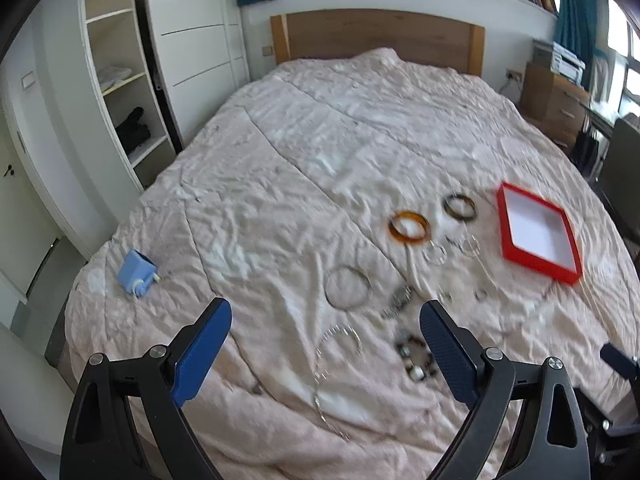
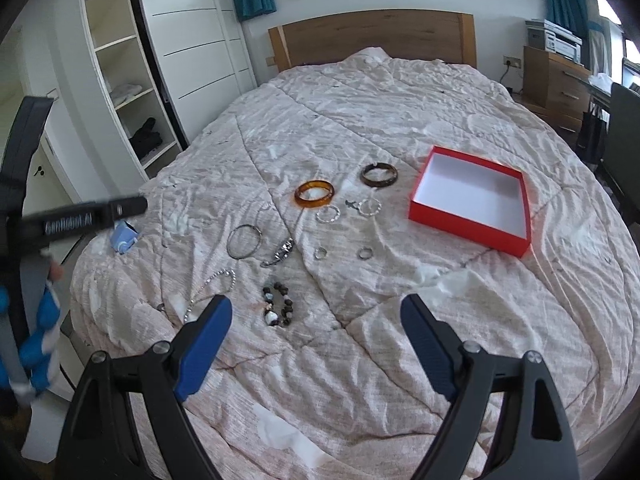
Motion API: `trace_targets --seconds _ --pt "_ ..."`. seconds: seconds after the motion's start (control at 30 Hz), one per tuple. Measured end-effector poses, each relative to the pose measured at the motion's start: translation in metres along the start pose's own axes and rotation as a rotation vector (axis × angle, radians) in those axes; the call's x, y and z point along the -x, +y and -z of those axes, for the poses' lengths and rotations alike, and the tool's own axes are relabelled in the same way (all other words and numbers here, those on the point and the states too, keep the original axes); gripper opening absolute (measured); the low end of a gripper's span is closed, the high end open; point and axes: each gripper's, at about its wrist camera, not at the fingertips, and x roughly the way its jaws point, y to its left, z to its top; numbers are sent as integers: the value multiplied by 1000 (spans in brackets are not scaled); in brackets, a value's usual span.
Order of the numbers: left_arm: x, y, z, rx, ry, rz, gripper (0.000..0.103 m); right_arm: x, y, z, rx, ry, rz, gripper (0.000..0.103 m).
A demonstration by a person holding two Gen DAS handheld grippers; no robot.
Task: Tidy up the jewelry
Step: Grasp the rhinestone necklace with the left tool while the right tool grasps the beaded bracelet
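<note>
Jewelry lies spread on a pink quilted bed. An amber bangle [image 2: 314, 193], a dark brown bangle [image 2: 378, 174], a thin silver bangle [image 2: 244, 241], two small hoop earrings [image 2: 328, 213], two rings [image 2: 321, 253], a beaded bracelet [image 2: 277, 305] and a silver chain [image 2: 208, 286] show in the right wrist view. An open, empty red box [image 2: 470, 200] sits to their right. My right gripper [image 2: 316, 316] is open above the near quilt. My left gripper [image 1: 326, 320] is open above the chain [image 1: 332, 360], near the beaded bracelet [image 1: 414, 356]. The red box also shows in the left wrist view [image 1: 538, 232].
A small blue box [image 1: 136, 274] lies at the bed's left edge. An open white wardrobe [image 2: 128, 80] stands to the left, a wooden headboard [image 2: 372, 36] at the back, and a wooden dresser [image 2: 556, 84] to the right.
</note>
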Motion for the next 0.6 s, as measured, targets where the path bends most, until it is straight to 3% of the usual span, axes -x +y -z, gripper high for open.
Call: trace_targets --seconds 0.1,0.27,0.33,0.47,0.6 --pt "-11 16 -6 18 -2 -7 94 -10 5 -6 11 20 -35 85" --pt "-50 25 12 5 75 -5 93 -37 20 -6 62 81 -86 83" --pt "-69 25 25 -3 115 5 89 -55 27 -4 88 122 -115 76" --pt "-105 22 55 -27 218 57 67 -88 30 2 108 208 -146 57" --pt "-129 25 82 -30 298 73 65 -123 30 10 130 285 -162 51"
